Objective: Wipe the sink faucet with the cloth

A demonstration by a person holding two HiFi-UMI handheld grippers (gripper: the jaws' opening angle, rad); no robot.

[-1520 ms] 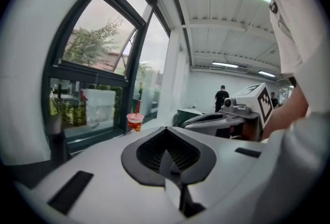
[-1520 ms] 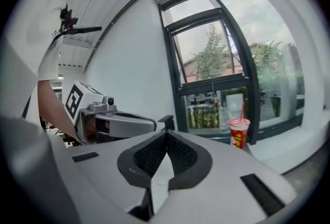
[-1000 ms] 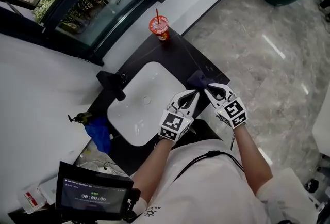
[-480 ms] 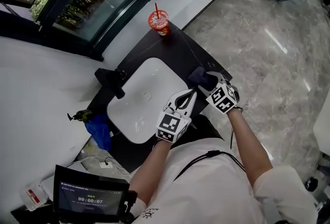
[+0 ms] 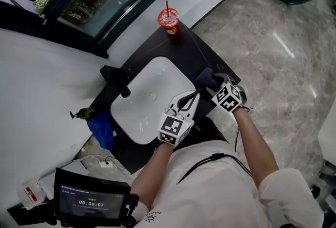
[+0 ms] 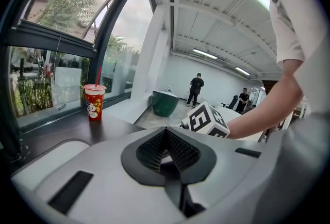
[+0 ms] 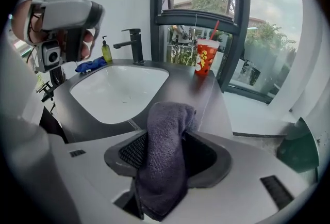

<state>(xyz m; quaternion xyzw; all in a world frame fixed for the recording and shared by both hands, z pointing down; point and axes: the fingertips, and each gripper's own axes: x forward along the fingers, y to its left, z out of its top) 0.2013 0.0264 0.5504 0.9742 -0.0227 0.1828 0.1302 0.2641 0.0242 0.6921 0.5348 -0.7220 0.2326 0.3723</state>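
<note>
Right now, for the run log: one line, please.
left gripper: shut, empty | right gripper: jaws just opened, cloth between | faucet: untouched

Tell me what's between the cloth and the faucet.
Nothing visible blocks it. The cloth sits between the right gripper's fingers, which have just been opening; only the open white sink basin lies between it and the black faucet. The left gripper, shut, hovers beside that line.

The screen point(image 5: 92, 203) at the lower left of the head view showed a timer that read 00:00:07. The print on the red cup point(image 5: 169, 18) was too small to read.
</note>
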